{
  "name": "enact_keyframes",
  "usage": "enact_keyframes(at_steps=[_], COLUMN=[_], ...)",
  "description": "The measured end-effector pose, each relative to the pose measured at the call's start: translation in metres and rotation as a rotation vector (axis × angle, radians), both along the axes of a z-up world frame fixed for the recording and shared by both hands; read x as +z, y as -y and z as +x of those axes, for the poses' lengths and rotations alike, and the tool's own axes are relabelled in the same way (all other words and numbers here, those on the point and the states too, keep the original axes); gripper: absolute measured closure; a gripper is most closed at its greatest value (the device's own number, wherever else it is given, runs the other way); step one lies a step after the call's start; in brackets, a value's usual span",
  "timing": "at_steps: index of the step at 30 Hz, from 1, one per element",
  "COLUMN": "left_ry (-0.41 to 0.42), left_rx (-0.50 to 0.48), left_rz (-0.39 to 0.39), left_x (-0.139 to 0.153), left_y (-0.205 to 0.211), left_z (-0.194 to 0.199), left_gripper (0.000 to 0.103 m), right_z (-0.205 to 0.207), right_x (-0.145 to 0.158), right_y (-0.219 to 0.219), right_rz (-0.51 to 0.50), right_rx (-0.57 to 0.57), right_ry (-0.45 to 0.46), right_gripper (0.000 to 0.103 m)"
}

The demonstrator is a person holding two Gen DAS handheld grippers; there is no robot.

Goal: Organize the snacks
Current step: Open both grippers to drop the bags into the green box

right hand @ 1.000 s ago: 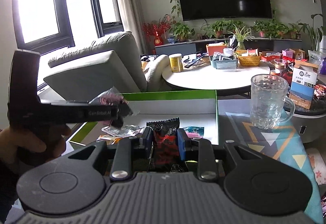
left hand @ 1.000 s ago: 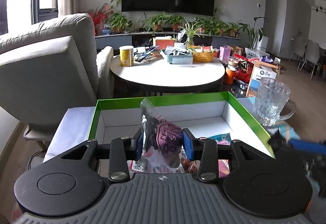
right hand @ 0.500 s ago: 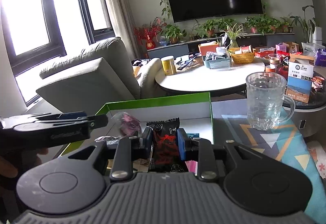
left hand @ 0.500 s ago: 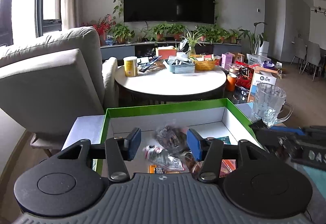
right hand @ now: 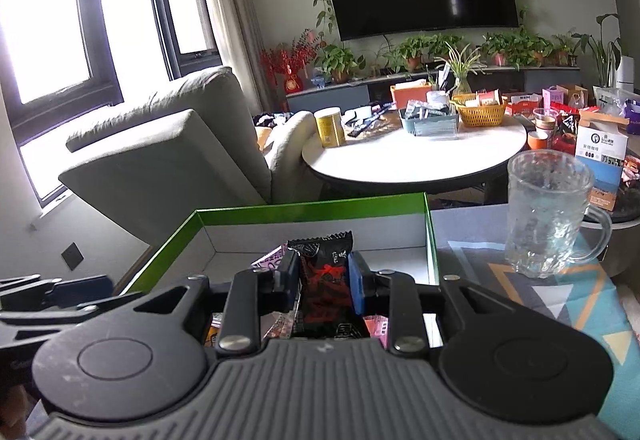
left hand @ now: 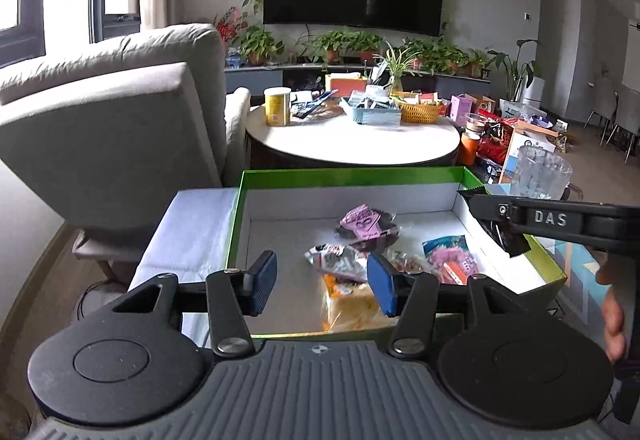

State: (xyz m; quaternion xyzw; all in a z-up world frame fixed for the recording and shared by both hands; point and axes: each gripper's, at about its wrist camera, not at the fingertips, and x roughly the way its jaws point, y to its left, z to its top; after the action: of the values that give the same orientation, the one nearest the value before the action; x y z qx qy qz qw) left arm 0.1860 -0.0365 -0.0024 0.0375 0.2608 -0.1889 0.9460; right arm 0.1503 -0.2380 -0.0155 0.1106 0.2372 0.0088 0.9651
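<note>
Living room, wall-mounted TV, grey armchair sitting to the left, cluttered round table [left hand: 352, 144] standing behind the work area. A green-rimmed box [left hand: 352, 173] is sitting on a low surface covered by a patterned cloth, with a glass mug [right hand: 544, 216] standing just beside its right wall.

Left gripper [left hand: 322, 282] is hovering over the near part of the box, fingers spread wide, nothing between them. Below and ahead, several packets are lying loose on the box floor: a pink-labelled packet [left hand: 366, 224] toward the middle, a silver wrapper [left hand: 336, 258] near it, an orange packet [left hand: 350, 304] at the near edge, a teal-and-pink packet [left hand: 452, 256] by the right wall.

Right gripper [right hand: 323, 286] is clenching a black packet with red print [right hand: 326, 280], holding it upright above the right side of the box, not yet set down.

Judgement: task looks well along, with at least four snacks already sitting in the box. The black packet is the one in hand and remains to be dropped in. Whether more snacks are waiting outside the box cannot be told; none are showing on the cloth.
</note>
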Motion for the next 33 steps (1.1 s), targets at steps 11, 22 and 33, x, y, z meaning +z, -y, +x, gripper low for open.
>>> enact_keyframes(at_steps=[11,22,33], left_ry=[-0.026,-0.048,-0.106], left_rx=[0.029,0.040,0.013], left_rz=[-0.030,-0.035,0.029], left_x=[-0.007,-0.011,-0.024], left_y=[-0.018,-0.027,-0.048], left_z=[-0.009,-0.023,-0.055], left_gripper=[0.056,0.056,0.051], right_z=[0.013,-0.004,-0.045], right_x=[-0.012,-0.006,0.001], right_y=[-0.002,0.000,-0.002], right_rz=[0.024,0.052,0.084], right_rx=[-0.013,-0.039,-0.015], right_ry=[-0.041,-0.037,-0.040], right_gripper=[0.068,0.044,0.040])
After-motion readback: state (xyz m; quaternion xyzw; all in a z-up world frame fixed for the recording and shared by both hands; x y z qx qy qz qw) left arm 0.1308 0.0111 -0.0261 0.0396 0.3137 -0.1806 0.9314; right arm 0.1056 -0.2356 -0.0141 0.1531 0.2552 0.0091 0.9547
